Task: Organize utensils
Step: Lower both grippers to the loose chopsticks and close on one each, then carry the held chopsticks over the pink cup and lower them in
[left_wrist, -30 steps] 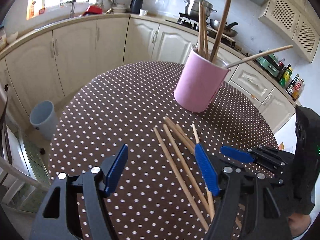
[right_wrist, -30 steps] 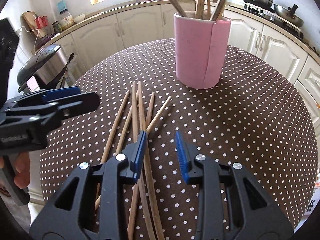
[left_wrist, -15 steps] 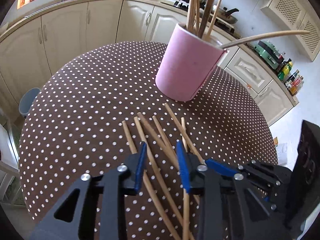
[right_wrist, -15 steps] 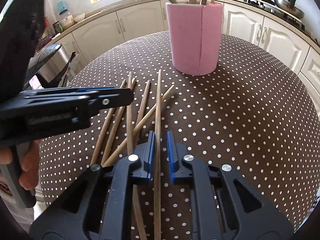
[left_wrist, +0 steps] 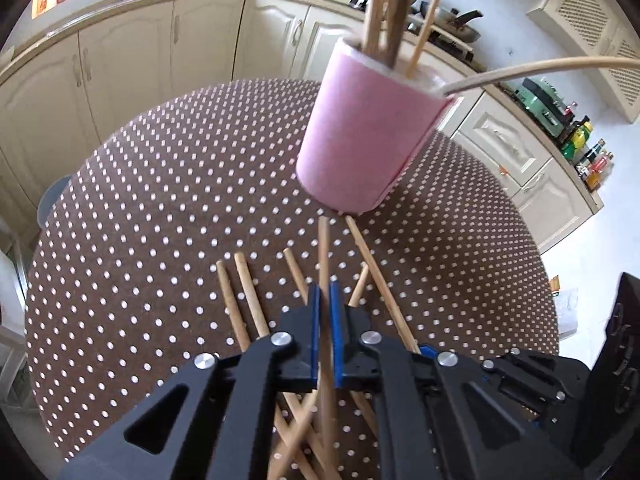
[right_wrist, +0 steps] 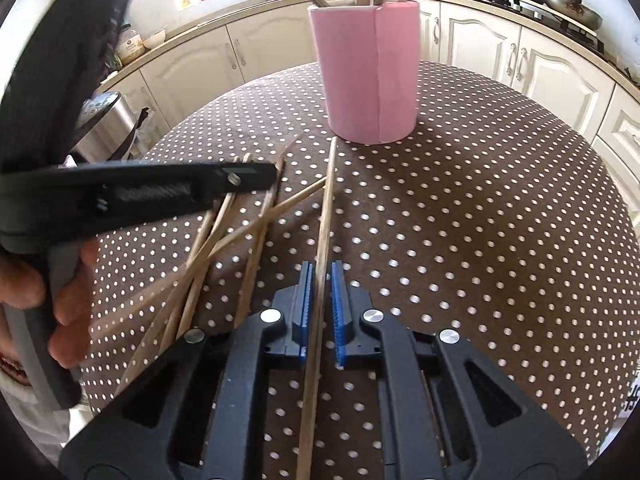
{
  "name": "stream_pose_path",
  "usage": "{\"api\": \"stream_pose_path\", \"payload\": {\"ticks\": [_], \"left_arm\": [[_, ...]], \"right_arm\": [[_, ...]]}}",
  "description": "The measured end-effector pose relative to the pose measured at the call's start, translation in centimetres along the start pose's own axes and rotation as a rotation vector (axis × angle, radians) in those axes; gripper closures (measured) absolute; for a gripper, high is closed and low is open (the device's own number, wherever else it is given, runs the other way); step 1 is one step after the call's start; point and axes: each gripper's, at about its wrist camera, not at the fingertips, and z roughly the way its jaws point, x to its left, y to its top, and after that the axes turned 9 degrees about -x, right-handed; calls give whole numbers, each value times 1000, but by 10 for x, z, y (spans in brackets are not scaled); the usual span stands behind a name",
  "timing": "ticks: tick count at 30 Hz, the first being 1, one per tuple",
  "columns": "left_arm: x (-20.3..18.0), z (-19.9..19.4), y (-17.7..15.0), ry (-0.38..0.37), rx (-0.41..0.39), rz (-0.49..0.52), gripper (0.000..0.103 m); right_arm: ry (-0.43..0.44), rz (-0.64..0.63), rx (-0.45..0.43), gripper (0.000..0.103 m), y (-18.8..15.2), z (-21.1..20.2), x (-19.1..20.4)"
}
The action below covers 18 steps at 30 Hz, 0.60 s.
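Left wrist view: the left gripper is clamped on one chopstick. The blue pads sit tight on either side of it, and the jaws have just been closing onto it. The stick runs straight out ahead, and its far tip is just short of the pink cup. The other loose chopsticks lie fanned out on the dotted table under and beside the jaws, some crossing each other. The cup stands a bit further out on the table, with a bunch of sticks already in it and one long pale one bending off to the right. The right gripper's black body pokes in low on the right.

Right wrist view: the right gripper is pinched on its own stick, which points toward the cup and ends just before its base. This stick looks a little lifted off the pile, which lies in a messy cross to the left. The left gripper comes in from the left above that pile, with a hand on its grip.
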Motion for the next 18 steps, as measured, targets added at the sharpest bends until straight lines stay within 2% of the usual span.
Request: {"api": "stream_pose_path", "payload": {"ticks": [5, 10, 13, 18], "left_arm": [[-10, -11, 6, -4, -28, 35, 97], [-7, -15, 2, -8, -22, 36, 97], [9, -24, -6, -8, -17, 39, 97], [15, -20, -3, -3, -10, 35, 97]], "right_arm": [[-37, 14, 7, 93, -2, -12, -24], [-57, 7, 32, 93, 6, -9, -35], [-64, 9, 47, 93, 15, -5, -37], [-64, 10, 88, 93, 31, 6, -40]]}}
